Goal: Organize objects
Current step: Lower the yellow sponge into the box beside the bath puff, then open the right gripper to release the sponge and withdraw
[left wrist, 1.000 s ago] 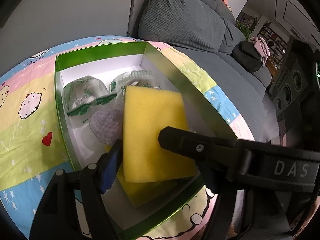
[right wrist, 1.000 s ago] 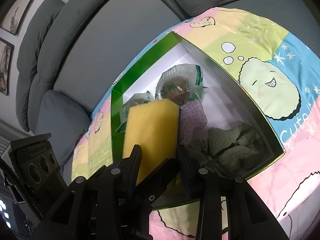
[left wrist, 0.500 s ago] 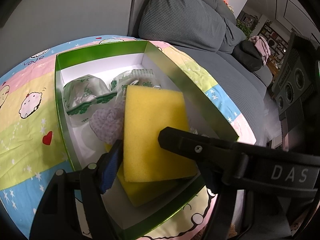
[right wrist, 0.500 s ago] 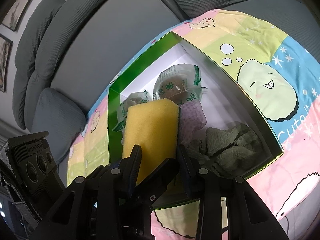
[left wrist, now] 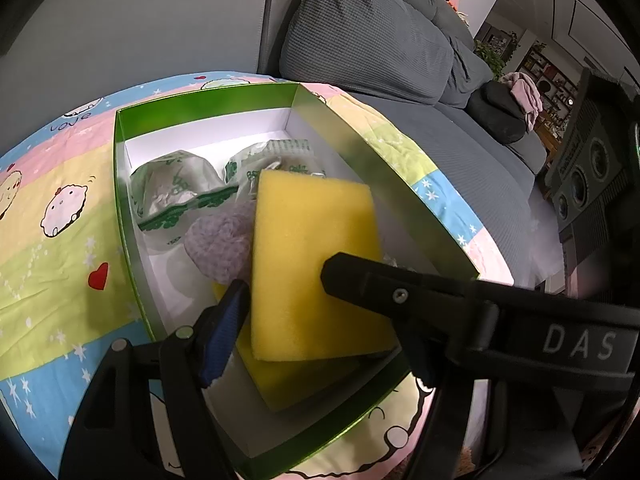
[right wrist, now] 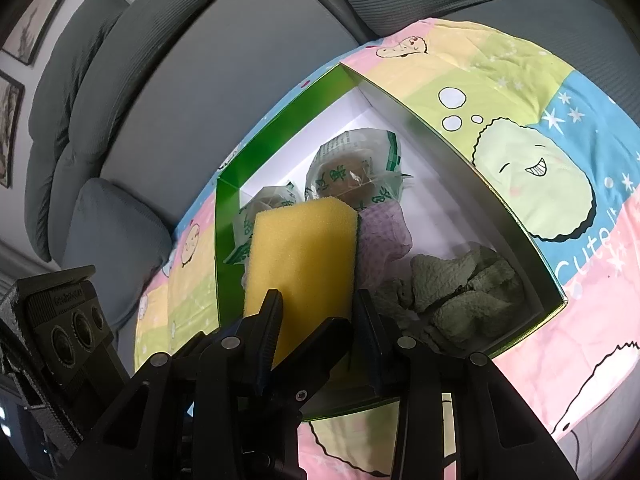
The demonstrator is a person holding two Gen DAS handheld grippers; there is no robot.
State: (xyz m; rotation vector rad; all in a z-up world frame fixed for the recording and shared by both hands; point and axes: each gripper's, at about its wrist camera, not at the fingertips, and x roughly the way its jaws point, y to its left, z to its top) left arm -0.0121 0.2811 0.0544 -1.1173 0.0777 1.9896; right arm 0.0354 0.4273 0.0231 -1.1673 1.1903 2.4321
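Observation:
A yellow sponge [left wrist: 312, 268] is held upright over the near end of a green box [left wrist: 200, 108]. Both grippers meet at it. My left gripper [left wrist: 286, 284] is shut on its lower part. In the right wrist view my right gripper [right wrist: 318, 312] has a finger on each side of the same sponge [right wrist: 302, 256] and grips it. A second yellow sponge [left wrist: 292, 380] lies flat on the box floor beneath. The box also holds two green-printed wrapped packets [left wrist: 176, 196], a lilac cloth [left wrist: 220, 240] and a grey-green cloth [right wrist: 460, 292].
The box [right wrist: 280, 128] sits on a pastel cartoon-print cover [left wrist: 52, 216] over a grey sofa. Grey cushions [left wrist: 372, 32] stand behind it. A dark bag with a pink cloth [left wrist: 508, 108] lies at the sofa's far end. The other hand-held unit shows in each view [right wrist: 68, 320].
Almost nothing has moved. The sponge stays gripped over the box; the right wrist view has shifted only slightly.

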